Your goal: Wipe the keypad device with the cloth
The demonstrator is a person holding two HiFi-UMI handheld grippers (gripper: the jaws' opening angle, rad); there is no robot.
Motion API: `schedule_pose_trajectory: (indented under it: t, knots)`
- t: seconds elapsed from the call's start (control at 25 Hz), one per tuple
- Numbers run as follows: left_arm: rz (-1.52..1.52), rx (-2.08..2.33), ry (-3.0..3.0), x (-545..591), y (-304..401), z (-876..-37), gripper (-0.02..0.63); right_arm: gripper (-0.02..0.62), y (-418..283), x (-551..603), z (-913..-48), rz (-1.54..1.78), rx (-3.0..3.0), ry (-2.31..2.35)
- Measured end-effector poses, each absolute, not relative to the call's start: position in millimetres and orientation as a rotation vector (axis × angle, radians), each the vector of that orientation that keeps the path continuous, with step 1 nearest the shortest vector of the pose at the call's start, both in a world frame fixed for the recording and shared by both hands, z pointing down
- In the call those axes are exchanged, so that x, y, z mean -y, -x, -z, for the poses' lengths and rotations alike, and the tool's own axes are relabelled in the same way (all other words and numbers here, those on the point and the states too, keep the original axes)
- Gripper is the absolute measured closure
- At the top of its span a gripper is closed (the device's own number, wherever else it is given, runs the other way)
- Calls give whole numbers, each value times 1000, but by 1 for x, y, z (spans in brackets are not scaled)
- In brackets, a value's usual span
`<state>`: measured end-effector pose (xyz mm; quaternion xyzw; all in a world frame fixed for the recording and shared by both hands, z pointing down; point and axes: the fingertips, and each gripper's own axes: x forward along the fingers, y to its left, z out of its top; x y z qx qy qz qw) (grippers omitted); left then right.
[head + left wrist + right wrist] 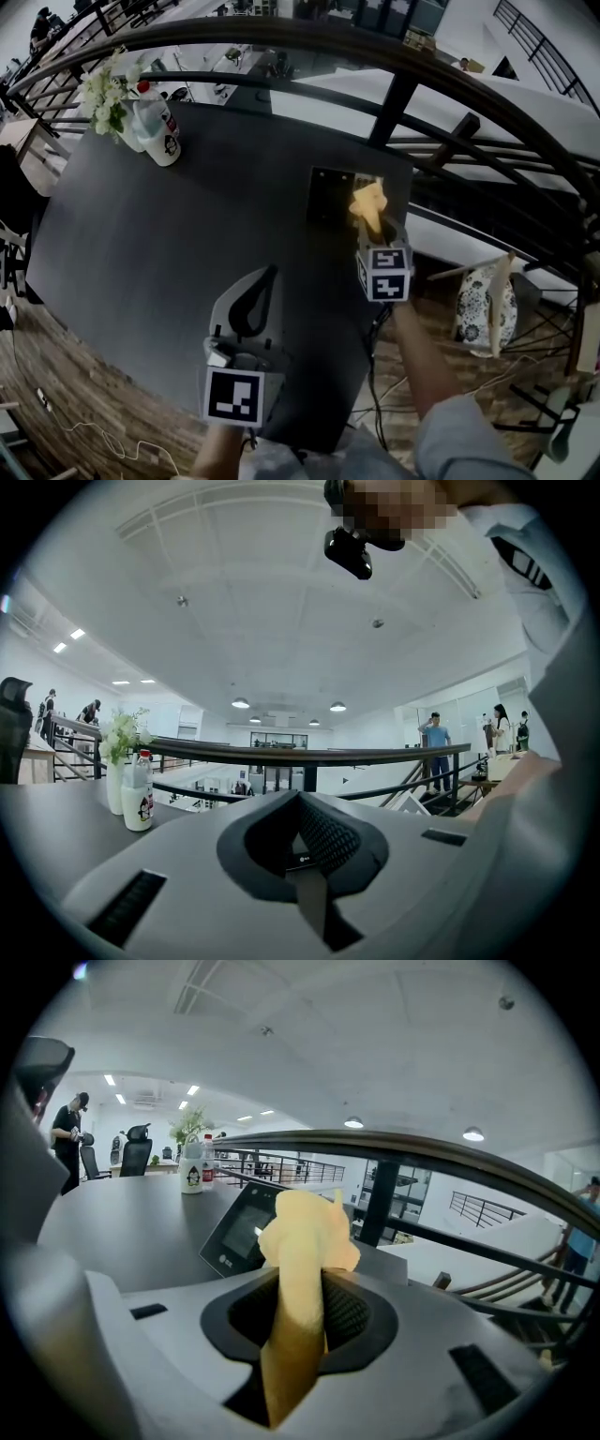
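Observation:
The keypad device (330,195) is a dark, tilted panel standing near the far right edge of the black table (150,244). My right gripper (373,231) is shut on a yellow cloth (367,201), whose bunched end sticks out just to the right of the device. In the right gripper view the cloth (306,1241) rises from between the jaws of the right gripper (305,1321), with the keypad device (240,1234) close behind on the left. My left gripper (265,281) hovers over the table's near edge, shut with nothing in it. The left gripper (302,825) shows no gap between its pads.
A vase of white flowers (109,97) and a small bottle (163,133) stand at the table's far left corner. A dark curved railing (403,89) runs just behind the table. Cables (380,403) trail on the wooden floor at the right. People (434,731) stand far off.

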<state>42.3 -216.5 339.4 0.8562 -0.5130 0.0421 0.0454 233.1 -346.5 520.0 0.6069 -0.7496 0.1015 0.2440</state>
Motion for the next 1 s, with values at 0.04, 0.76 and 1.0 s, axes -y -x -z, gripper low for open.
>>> schedule_pose_trajectory:
  t: [0.04,0.76,1.0]
  knots:
    - [-127,1566,-2617,217,-44,-339,600,492,-238,346,-521,-290,2040,-1669]
    - [-82,1597,-2607,216,-38,-330,600,492,-241,369,-463,-124,2091,-1606]
    - [-81,1612,-2597,217,-33,-329,600,492,-194,392,-449,-42,2150,-1442]
